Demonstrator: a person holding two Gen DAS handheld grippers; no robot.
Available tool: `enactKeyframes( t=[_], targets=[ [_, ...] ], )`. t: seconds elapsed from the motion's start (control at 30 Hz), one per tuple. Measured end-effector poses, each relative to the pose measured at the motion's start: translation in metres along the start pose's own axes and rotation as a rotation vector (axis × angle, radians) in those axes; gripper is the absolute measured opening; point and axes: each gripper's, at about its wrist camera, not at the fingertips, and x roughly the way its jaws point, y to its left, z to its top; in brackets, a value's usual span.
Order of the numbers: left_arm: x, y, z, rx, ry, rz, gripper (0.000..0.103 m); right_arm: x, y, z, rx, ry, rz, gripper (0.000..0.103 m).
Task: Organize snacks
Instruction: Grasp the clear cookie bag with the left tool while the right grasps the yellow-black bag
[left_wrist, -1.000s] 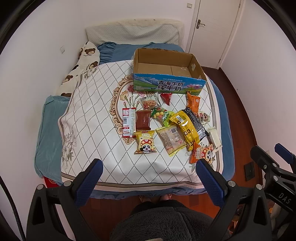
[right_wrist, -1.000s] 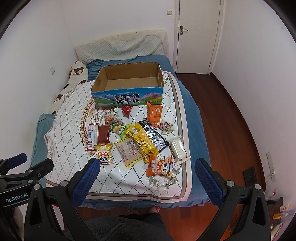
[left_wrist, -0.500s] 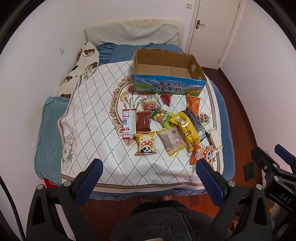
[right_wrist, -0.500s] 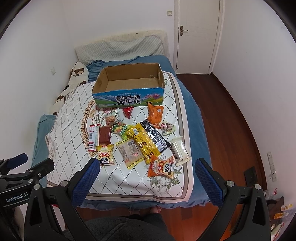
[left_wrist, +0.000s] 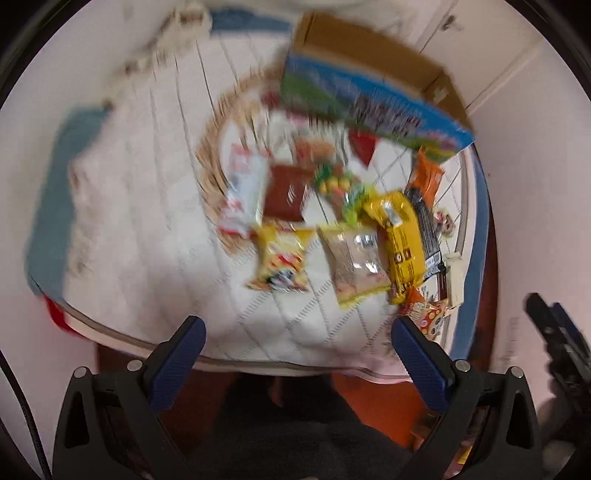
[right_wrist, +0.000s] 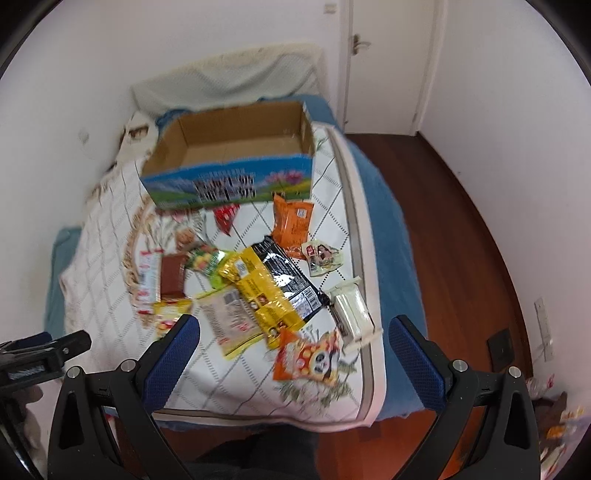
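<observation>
- left wrist view: the picture is blurred. our left gripper (left_wrist: 295, 343) hangs over the near edge of the bed (left_wrist: 55, 192), its blue-padded fingers (left_wrist: 177, 363) wide apart with nothing between them.
- the snacks lie scattered on the white quilted cover (left_wrist: 147, 229): a yellow panda packet (left_wrist: 282, 260) nearest the fingers, a clear packet of tan biscuits (left_wrist: 356, 264) just beside it, and a long yellow packet (left_wrist: 400, 236) overlapping a black one (left_wrist: 424, 225).
- behind them we see a brown packet (left_wrist: 286, 192), a white and red packet (left_wrist: 242, 194) touching its left side, a green candy bag (left_wrist: 341, 188) and a small red triangle (left_wrist: 362, 147).
- the open cardboard box (left_wrist: 369, 74) stands tilted in frame at the far end of the cover, with an orange packet (left_wrist: 424, 175) near its right corner.
- our right gripper shows dark at the right margin (left_wrist: 561, 343); here we cannot tell how it stands.
- right wrist view: our right gripper (right_wrist: 293, 341) hovers over the near snacks, its fingers (right_wrist: 415, 363) wide apart and holding nothing.
- an orange panda packet (right_wrist: 308, 356) lies between the fingers in frame, and a white wrapped bar (right_wrist: 352, 314) lies near the cover's right border.
- the box (right_wrist: 229, 181) is open and nothing shows inside; the snacks all lie on the cover in front of it.
- a white door (right_wrist: 384, 62) stands beyond the bed, and dark wooden floor (right_wrist: 461, 229) runs along its right side.
</observation>
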Motion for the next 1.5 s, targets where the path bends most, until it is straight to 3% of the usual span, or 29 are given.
enactKeyframes(
  t=[0.07,0.17,0.4,0.43,0.5,0.57,0.63,0.8,1.0,1.13,1.2,1.3,1.4,1.5],
  targets=[
    [0.040,-0.008,0.010,-0.042,0.079,-0.066,0.102,0.042,-0.002,0.010,-0.040,0.062,0.024,0.103],
    [0.091,-0.024,0.023,-0.095,0.148,-0.079,0.100,0.093,-0.004,0.020,-0.072,0.157,0.076,0.103],
    [0.197,-0.053,0.046,-0.195,0.307,-0.122,0.099,0.160,-0.023,0.033,-0.125,0.246,0.128,0.103],
    [0.208,-0.054,0.048,-0.211,0.311,-0.114,0.096,0.167,-0.025,0.035,-0.119,0.264,0.149,0.103],
    [0.223,-0.058,0.049,-0.233,0.312,-0.099,0.078,0.176,-0.028,0.036,-0.114,0.287,0.175,0.103],
    [0.227,-0.062,0.049,-0.217,0.301,-0.078,0.063,0.184,-0.025,0.037,-0.123,0.304,0.196,0.103],
    [0.221,-0.068,0.048,-0.164,0.274,-0.036,0.057,0.193,-0.018,0.039,-0.149,0.316,0.208,0.103],
    [0.207,-0.071,0.049,-0.054,0.178,0.145,0.057,0.216,0.010,0.041,-0.226,0.332,0.224,0.103],
    [0.210,-0.063,0.042,-0.088,0.185,0.134,0.057,0.241,0.050,0.026,-0.379,0.388,0.198,0.103],
    [0.213,-0.060,0.036,-0.101,0.185,0.125,0.057,0.252,0.054,0.021,-0.407,0.396,0.160,0.101],
    [0.225,-0.047,0.050,-0.097,0.180,0.120,0.057,0.256,0.051,0.022,-0.360,0.395,0.157,0.092],
    [0.223,-0.044,0.050,-0.086,0.174,0.126,0.057,0.261,0.034,0.029,-0.171,0.426,0.183,0.090],
    [0.217,-0.047,0.049,-0.082,0.169,0.126,0.057,0.262,0.011,0.036,0.077,0.456,0.268,0.090],
    [0.216,-0.049,0.046,-0.079,0.173,0.118,0.057,0.269,0.009,0.036,0.107,0.492,0.272,0.091]
  ],
)
